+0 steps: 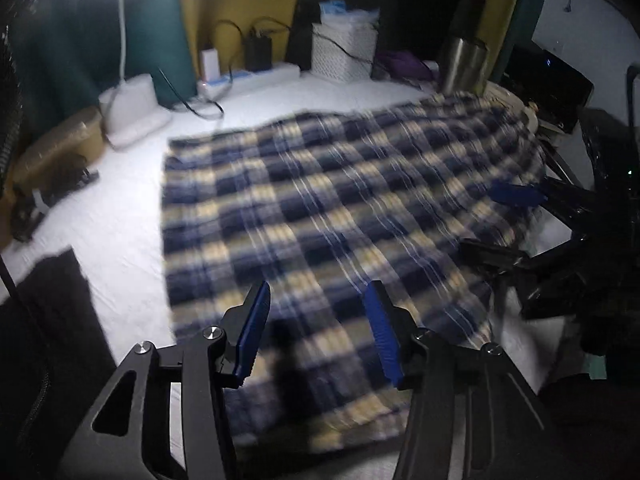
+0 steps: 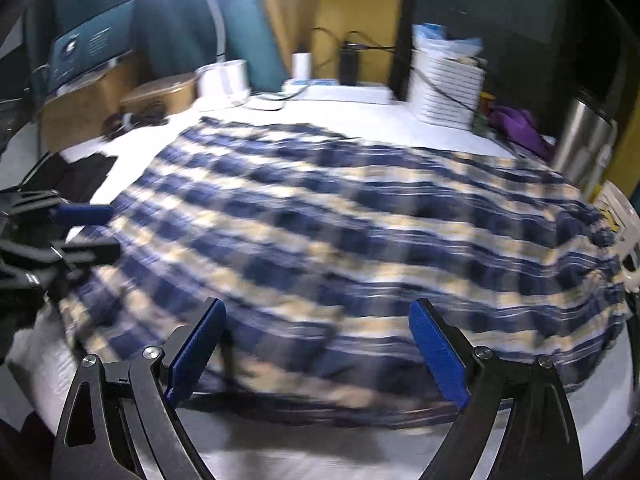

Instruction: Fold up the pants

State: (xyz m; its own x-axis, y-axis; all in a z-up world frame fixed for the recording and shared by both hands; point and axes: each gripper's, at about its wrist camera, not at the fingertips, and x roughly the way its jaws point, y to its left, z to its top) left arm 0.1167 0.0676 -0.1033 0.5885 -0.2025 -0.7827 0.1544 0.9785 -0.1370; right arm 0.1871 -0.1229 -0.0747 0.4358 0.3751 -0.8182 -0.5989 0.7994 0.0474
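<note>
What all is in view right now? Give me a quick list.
pants: one, blue and cream plaid, spread on the sheet, centre
sheet: one, white, under the pants
basket: one, white, back edge
tumbler: one, steel, back right
purple cloth: one, beside the basket
power strip: one, white, back, cables plugged in
black cloth: one, left of the pants
left hand-held gripper: black, blue pads, open above the pants
right hand-held gripper: same, open above the pants

the plaid pants [image 1: 320, 216] lie spread on the white table [image 1: 128, 216]; the left gripper [image 1: 318, 332] hovers above them, jaws apart and empty.
</note>
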